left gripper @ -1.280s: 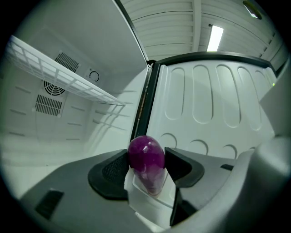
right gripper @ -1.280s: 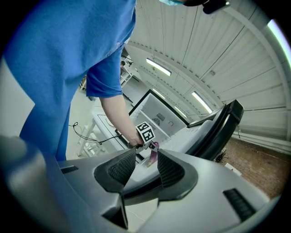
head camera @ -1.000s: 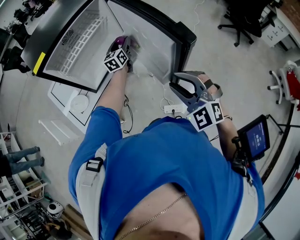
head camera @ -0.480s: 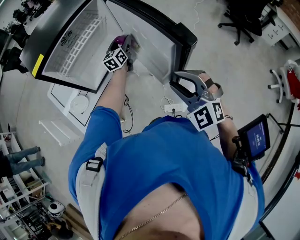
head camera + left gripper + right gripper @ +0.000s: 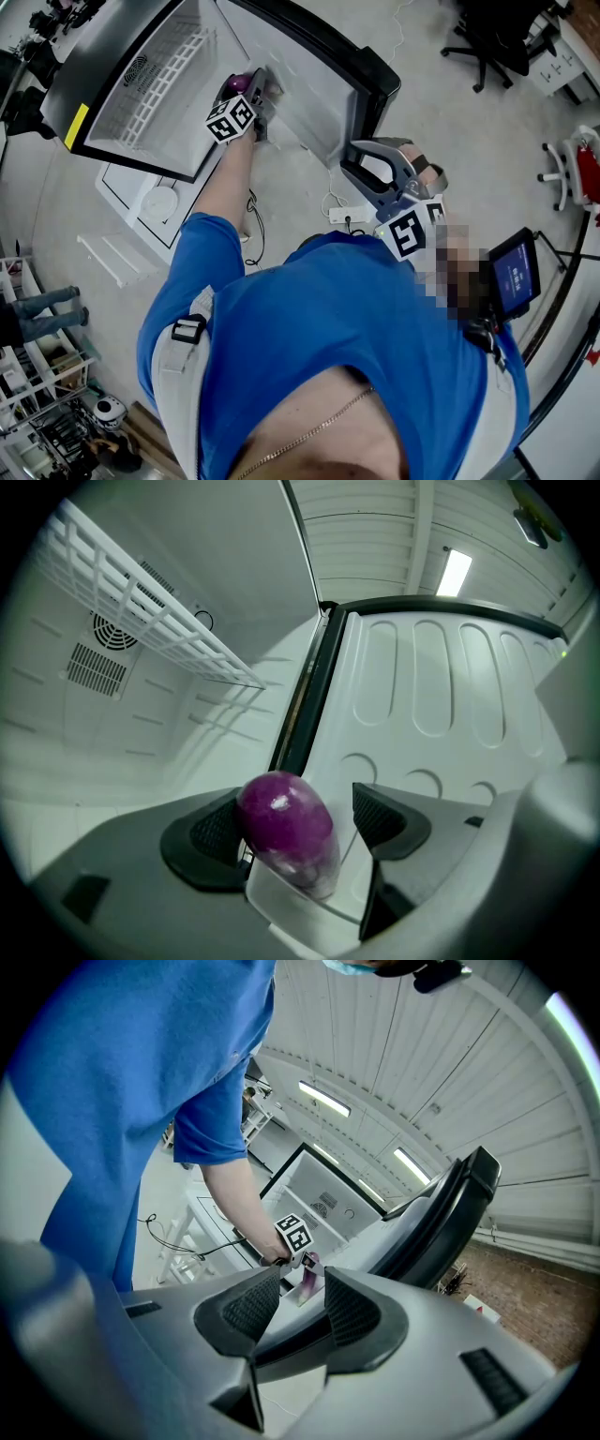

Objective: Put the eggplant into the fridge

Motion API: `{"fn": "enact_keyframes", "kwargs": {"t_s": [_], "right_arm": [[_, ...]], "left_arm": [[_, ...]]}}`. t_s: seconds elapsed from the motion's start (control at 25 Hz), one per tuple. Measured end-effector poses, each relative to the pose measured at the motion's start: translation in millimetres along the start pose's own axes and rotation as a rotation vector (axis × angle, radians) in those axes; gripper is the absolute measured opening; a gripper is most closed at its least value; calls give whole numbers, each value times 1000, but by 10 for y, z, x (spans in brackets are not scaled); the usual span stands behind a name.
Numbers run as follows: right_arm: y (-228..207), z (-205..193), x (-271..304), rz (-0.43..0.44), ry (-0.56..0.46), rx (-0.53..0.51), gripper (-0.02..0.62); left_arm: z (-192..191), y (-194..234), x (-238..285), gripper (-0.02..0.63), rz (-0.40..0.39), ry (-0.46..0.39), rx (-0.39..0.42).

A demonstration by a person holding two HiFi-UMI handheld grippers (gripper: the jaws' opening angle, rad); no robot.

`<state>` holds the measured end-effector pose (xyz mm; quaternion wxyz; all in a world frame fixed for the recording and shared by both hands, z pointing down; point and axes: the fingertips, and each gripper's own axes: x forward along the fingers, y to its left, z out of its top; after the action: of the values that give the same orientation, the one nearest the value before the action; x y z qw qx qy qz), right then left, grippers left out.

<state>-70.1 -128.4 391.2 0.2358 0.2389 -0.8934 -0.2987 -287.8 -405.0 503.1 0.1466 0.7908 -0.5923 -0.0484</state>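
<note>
The purple eggplant (image 5: 286,827) lies on a white plastic ledge (image 5: 300,911) low inside the open fridge (image 5: 141,84), beside the door's inner wall (image 5: 450,705). My left gripper (image 5: 300,822) reaches into the fridge with its jaws opening around the eggplant. The left pad (image 5: 217,832) is against it and the right pad (image 5: 384,816) stands clear. From the head view, the eggplant (image 5: 242,82) shows just past the left gripper (image 5: 258,89). My right gripper (image 5: 361,173) hangs open and empty near the fridge door's black edge (image 5: 361,70). In its own view, the right gripper (image 5: 302,1305) faces the fridge.
A white wire shelf (image 5: 150,621) crosses the fridge interior above the left gripper. On the floor lie a power strip (image 5: 345,217) with cables and a white round object (image 5: 157,206). A tablet (image 5: 516,272) stands at the right, an office chair (image 5: 487,37) farther off.
</note>
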Motion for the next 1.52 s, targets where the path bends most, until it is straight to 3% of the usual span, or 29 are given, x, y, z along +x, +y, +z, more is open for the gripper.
{"fn": "enact_keyframes", "kwargs": {"t_s": [0.48,0.92,1.36,1.52], "right_arm": [[-8,10,6,15,-21,-3,153],[150,129,-41,51,-67,7,153],[383,301,98,92,-131,106,153],[443,326,123,104,-137,138,153]], "left_arm": [[163,35,-164,346,7,-57,3],[418,15,-761,345,38,-147,18],[576,-451,-1521,344,-57,-208,4],[602,-593,-1761,288,-76,-224,1]]}}
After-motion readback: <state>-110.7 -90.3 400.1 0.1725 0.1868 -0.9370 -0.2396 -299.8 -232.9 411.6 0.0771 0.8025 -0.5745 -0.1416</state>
